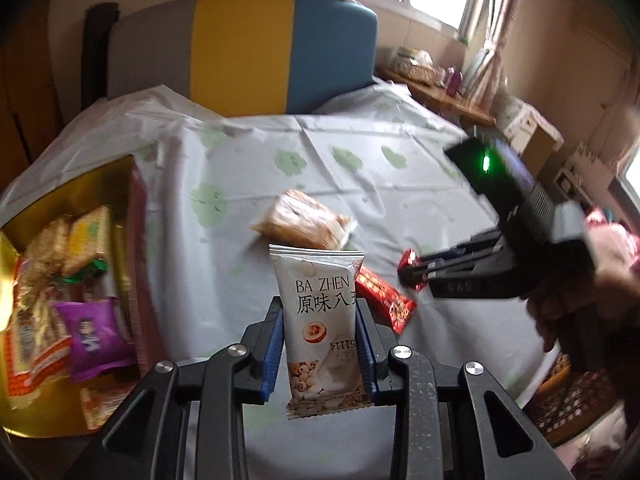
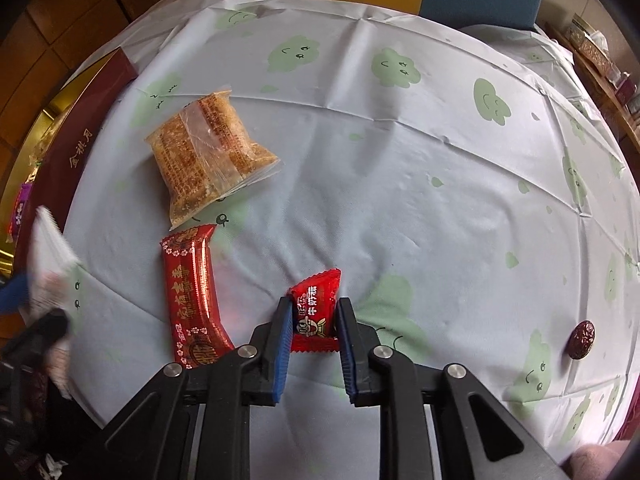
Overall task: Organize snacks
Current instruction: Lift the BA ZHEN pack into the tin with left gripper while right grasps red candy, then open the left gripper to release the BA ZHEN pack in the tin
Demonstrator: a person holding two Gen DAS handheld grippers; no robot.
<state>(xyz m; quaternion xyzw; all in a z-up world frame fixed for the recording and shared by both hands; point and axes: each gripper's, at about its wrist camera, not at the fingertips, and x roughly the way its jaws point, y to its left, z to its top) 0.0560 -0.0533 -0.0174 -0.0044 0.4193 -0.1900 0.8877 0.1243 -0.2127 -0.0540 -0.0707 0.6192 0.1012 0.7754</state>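
Note:
My left gripper (image 1: 320, 308) is shut on a white snack packet (image 1: 320, 320) printed "BA ZHEN" and holds it upright above the table. My right gripper (image 2: 314, 304) is shut on a small red candy packet (image 2: 316, 308); it shows at the right of the left wrist view (image 1: 412, 270). A clear bag of brown crisp cake (image 2: 208, 156) and a long red packet (image 2: 194, 296) lie on the tablecloth to the left of my right gripper. A gold-lined box (image 1: 116, 184) at the left holds several snacks, among them a purple packet (image 1: 94, 332).
The round table has a white cloth with green cloud faces (image 2: 400, 160). A dried red date (image 2: 582, 340) lies at the right. The box's dark red wall (image 2: 80, 136) stands at the left edge. A grey, yellow and blue chair (image 1: 240, 48) stands behind the table.

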